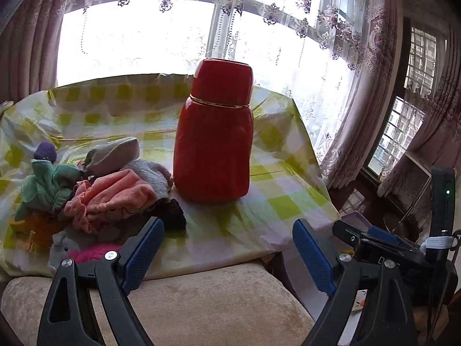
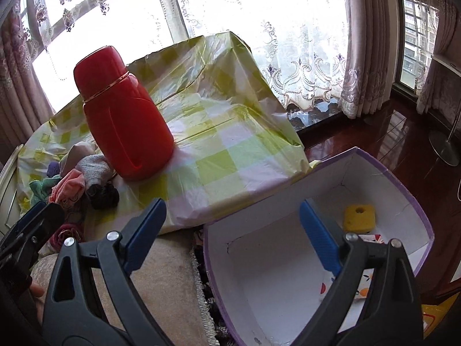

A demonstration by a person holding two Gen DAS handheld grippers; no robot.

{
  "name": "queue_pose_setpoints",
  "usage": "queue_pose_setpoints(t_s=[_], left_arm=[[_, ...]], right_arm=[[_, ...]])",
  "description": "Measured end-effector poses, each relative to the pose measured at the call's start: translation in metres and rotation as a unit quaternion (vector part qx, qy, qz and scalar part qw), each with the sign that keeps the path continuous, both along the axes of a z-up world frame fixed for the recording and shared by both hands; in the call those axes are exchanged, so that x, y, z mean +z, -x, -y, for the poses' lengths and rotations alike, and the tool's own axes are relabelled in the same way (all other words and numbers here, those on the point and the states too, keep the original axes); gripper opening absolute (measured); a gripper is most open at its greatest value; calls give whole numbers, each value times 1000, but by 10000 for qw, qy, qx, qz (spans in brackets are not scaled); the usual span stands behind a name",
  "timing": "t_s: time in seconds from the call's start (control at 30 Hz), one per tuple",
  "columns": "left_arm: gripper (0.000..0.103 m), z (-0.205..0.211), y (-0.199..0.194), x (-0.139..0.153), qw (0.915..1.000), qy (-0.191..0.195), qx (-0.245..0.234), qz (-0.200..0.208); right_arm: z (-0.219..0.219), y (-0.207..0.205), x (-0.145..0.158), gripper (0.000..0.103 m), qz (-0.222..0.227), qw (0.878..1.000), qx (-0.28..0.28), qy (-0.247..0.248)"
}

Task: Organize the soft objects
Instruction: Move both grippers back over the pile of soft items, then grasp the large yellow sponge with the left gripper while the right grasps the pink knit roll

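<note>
A pile of soft cloths (image 1: 95,193) lies on the checked tablecloth at the left: pink, green, grey, purple, black and orange pieces. It also shows in the right wrist view (image 2: 77,181). My left gripper (image 1: 227,245) is open and empty, just in front of the pile's right side. My right gripper (image 2: 233,227) is open and empty, above the near wall of a white box with purple rim (image 2: 317,173). A yellow sponge (image 2: 358,217) and a patterned cloth (image 2: 366,288) lie in the box.
A tall red thermos (image 1: 214,135) stands on the yellow-green checked tablecloth (image 1: 288,201), right of the pile; it also shows in the right wrist view (image 2: 124,115). A beige cushion (image 1: 201,302) lies below the grippers. Curtained windows stand behind; dark wood floor (image 2: 389,138) at right.
</note>
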State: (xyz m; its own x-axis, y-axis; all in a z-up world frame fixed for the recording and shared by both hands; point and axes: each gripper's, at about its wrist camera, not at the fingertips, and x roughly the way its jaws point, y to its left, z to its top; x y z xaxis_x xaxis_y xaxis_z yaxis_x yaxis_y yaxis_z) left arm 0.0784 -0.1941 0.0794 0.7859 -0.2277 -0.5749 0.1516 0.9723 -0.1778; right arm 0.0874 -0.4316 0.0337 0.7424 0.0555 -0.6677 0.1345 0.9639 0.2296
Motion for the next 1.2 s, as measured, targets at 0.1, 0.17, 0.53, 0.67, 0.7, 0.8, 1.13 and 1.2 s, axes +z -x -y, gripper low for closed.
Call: queue_pose_setpoints(t_s=[0.1, 0.17, 0.53, 0.67, 0.7, 0.8, 1.13, 1.2], left_arm=[[91, -33, 6, -3, 9994, 132, 310, -42], [88, -53, 10, -6, 9985, 223, 492, -66], [84, -140, 30, -16, 9889, 332, 1429, -224], [84, -158, 33, -22, 9857, 408, 1600, -352], [84, -162, 34, -23, 9848, 425, 1643, -380], [84, -175, 35, -26, 9820, 521, 1755, -471], [84, -239, 27, -35, 9620, 437, 2598, -722], [84, -255, 21, -38, 9579, 358, 2732, -805]], right_arm=[[-23, -4, -3, 94, -95, 9994, 307, -91], [-41, -6, -5, 94, -147, 9983, 555, -104], [-161, -14, -8, 95, -277, 9749, 2198, 222], [-195, -19, -14, 94, -371, 9620, 2689, 302], [-202, -20, -16, 95, -398, 9586, 2799, 339], [-224, -24, -21, 95, -476, 9497, 3064, 444], [-272, -41, -32, 95, -632, 9284, 3610, 617], [-276, -44, -34, 95, -655, 9264, 3657, 608]])
